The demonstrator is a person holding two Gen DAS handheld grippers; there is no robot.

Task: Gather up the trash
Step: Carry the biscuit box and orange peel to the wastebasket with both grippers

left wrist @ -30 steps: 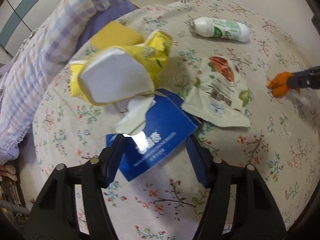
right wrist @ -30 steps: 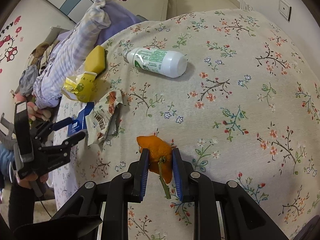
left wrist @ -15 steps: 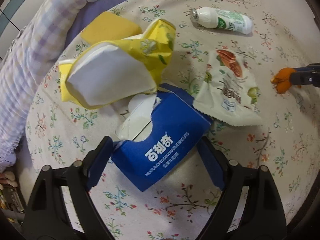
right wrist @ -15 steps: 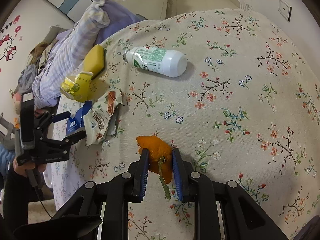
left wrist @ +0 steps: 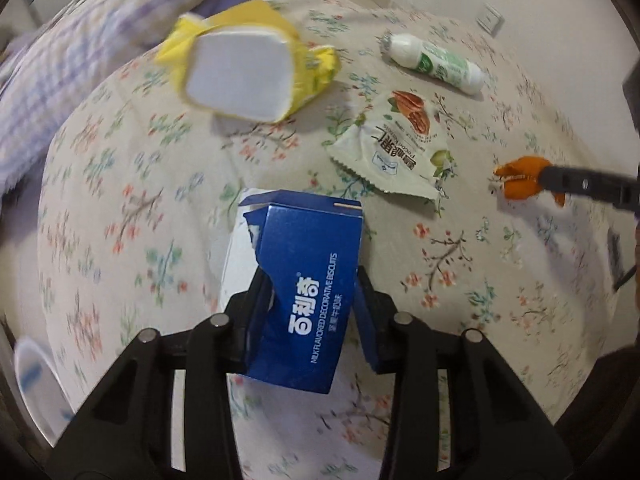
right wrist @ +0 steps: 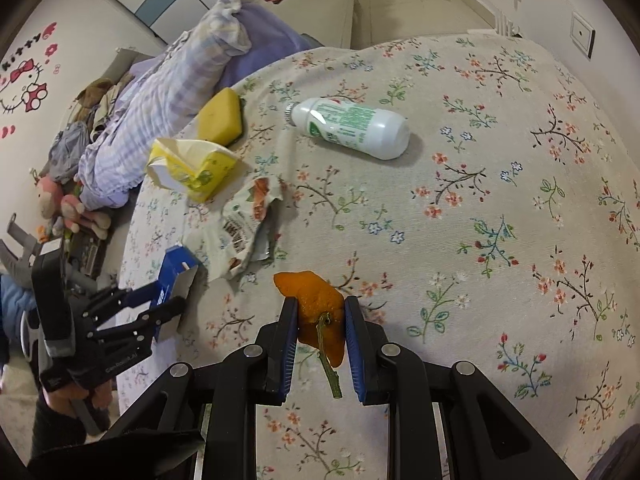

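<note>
Blue card gives the left tool [left wrist: 308, 304] flat sides to pinch — its jaws have just closed onto the biscuit box [left wrist: 308, 280] near the bed's [right wrist: 480, 200] edge. Right tool [right wrist: 320, 326] clamps the orange peel [right wrist: 318, 312], each hand carrying one piece of trash.

A home bedroom: a bed [right wrist: 500, 184] under a floral sheet, a rolled checked quilt [right wrist: 172, 92] along its far edge, cartoon-cat wall stickers [right wrist: 28, 88] beyond that, and plush toys [right wrist: 60, 204] below the quilt.
</note>
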